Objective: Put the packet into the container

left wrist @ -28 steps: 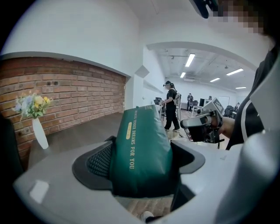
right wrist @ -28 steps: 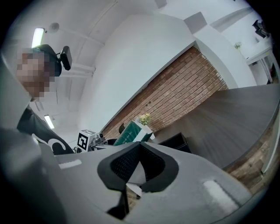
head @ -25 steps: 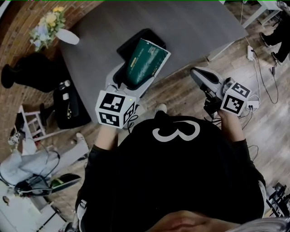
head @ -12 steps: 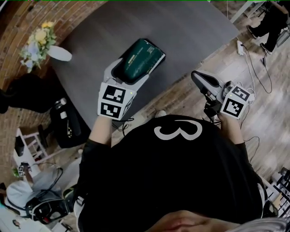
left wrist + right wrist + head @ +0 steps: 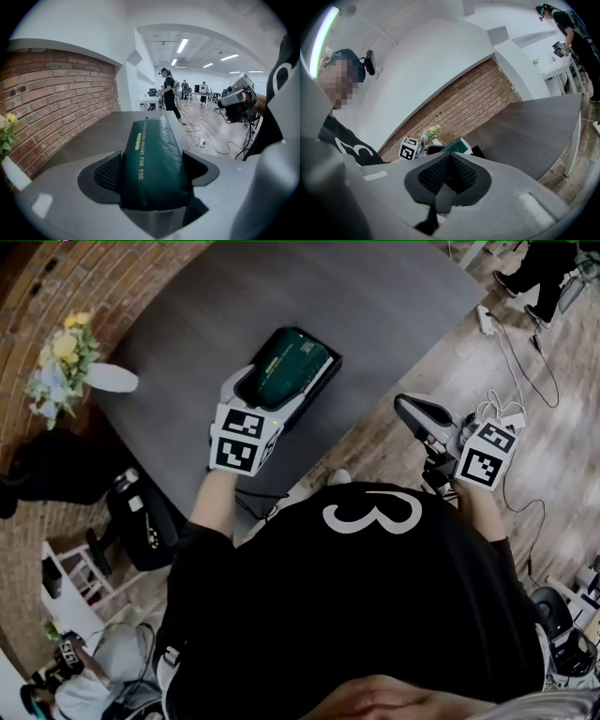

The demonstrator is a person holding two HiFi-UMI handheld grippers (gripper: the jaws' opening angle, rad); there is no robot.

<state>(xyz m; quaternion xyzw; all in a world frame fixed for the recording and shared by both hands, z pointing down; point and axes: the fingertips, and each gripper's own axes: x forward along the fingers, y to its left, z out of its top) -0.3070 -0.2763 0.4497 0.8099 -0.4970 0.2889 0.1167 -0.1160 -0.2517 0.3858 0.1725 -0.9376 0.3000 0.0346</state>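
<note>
Left gripper point(image 5: 269, 397), jaws apart by the packet's width and clamped on the near end of the green packet point(image 5: 152, 154), which lies lengthwise within the outline of the black container point(image 5: 332, 365) on the grey table point(image 5: 375, 306); whether the packet rests on the container's bottom cannot be told. Right gripper point(image 5: 449, 171), jaws closed together with nothing between them, is held off the table's edge above the wooden floor point(image 5: 553, 456), well apart from the container.
</note>
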